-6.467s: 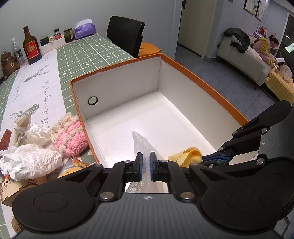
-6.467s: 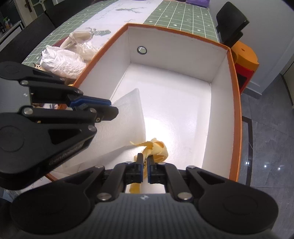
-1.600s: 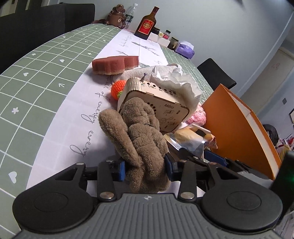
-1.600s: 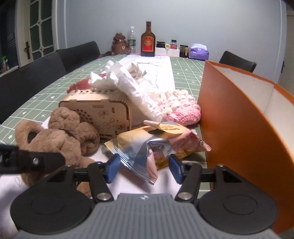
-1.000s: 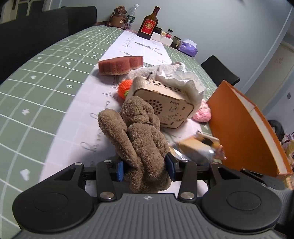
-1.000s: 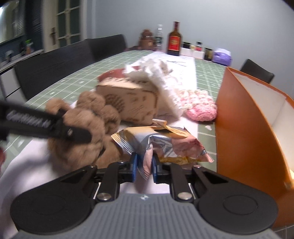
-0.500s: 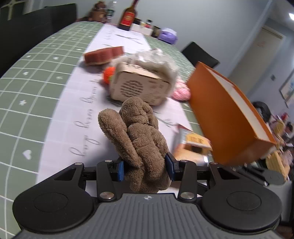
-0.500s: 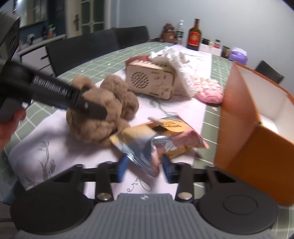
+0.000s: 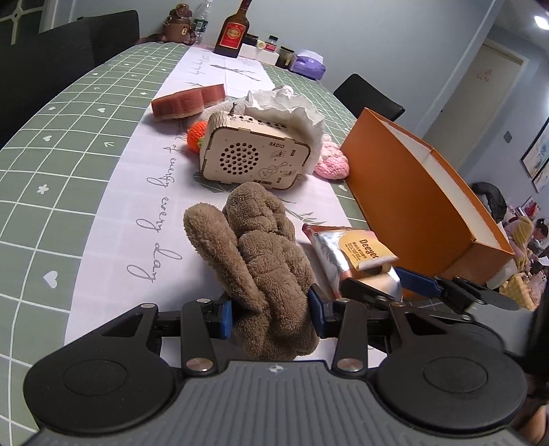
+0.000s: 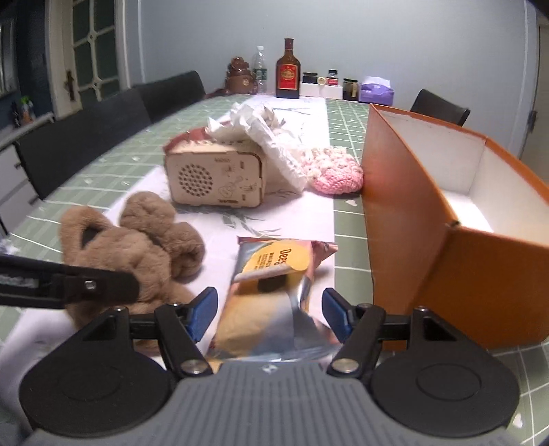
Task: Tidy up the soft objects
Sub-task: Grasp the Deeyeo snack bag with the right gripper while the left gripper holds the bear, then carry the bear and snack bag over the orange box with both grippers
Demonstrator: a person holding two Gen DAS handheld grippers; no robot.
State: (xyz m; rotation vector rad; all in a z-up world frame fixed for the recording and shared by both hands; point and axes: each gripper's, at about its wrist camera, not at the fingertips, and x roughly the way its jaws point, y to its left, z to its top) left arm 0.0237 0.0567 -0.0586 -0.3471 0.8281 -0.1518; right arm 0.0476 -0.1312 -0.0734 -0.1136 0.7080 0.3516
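Observation:
A brown plush toy (image 9: 254, 260) sticks up between the blue pads of my left gripper (image 9: 271, 315), which is shut on it. In the right wrist view the same plush toy (image 10: 137, 240) sits low at the left, with a black finger (image 10: 85, 283) of the left gripper across it. My right gripper (image 10: 269, 308) has its jaws opening. A foil snack packet (image 10: 271, 274) lies between them on the white runner, and the pads are clear of it. The orange box (image 10: 405, 223) with white inside stands just right of the packet (image 9: 353, 254).
A wooden toy radio (image 9: 250, 157) stands beyond the plush toy, with crumpled white paper (image 9: 295, 109) on it and a pink crochet piece (image 9: 331, 164) beside the orange box (image 9: 411, 206). An orange knitted ball (image 9: 195, 137) and a brown sponge (image 9: 187, 103) lie further back. Bottles (image 9: 233, 31) line the far end.
The right gripper's jaws, shut on the snack packet a second ago, have spread wide and let it go. The left gripper still holds the plush toy and has shifted slightly.

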